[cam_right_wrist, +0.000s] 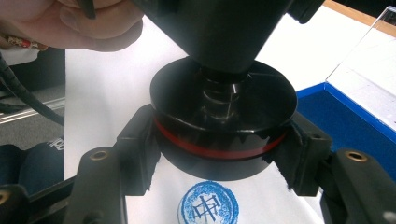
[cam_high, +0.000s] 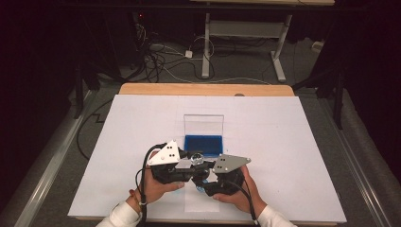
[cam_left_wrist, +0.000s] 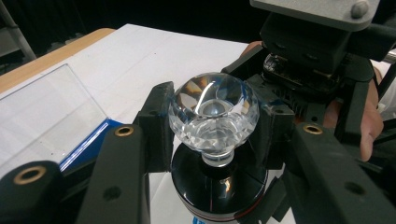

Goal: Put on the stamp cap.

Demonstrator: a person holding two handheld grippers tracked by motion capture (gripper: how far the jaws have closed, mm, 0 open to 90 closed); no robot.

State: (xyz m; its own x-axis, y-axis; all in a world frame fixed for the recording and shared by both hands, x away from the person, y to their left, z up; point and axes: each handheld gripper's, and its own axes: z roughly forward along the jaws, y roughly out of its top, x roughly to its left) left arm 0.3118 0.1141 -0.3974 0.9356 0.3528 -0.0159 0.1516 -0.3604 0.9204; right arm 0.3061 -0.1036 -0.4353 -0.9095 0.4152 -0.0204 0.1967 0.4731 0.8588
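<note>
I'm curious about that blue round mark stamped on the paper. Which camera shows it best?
The right gripper view: the blue stamp mark lies close and sharp on the white paper, just below the black stamp base. The high view gives a tiny blue speck between the hands; the left gripper view barely a sliver.

**Three cameras, one stamp at the desk's near edge**

The high view looks forward and down from above the person's side, taking in the whole white desk [cam_high: 283, 142] from a distance. The left gripper view rides close behind its tongs [cam_left_wrist: 212, 126], facing the crystal knob [cam_left_wrist: 212, 116]. The right gripper view sits just as near, looking at the black base [cam_right_wrist: 224, 121] below. All three share the stamp and the blue case [cam_high: 203, 144].
</note>
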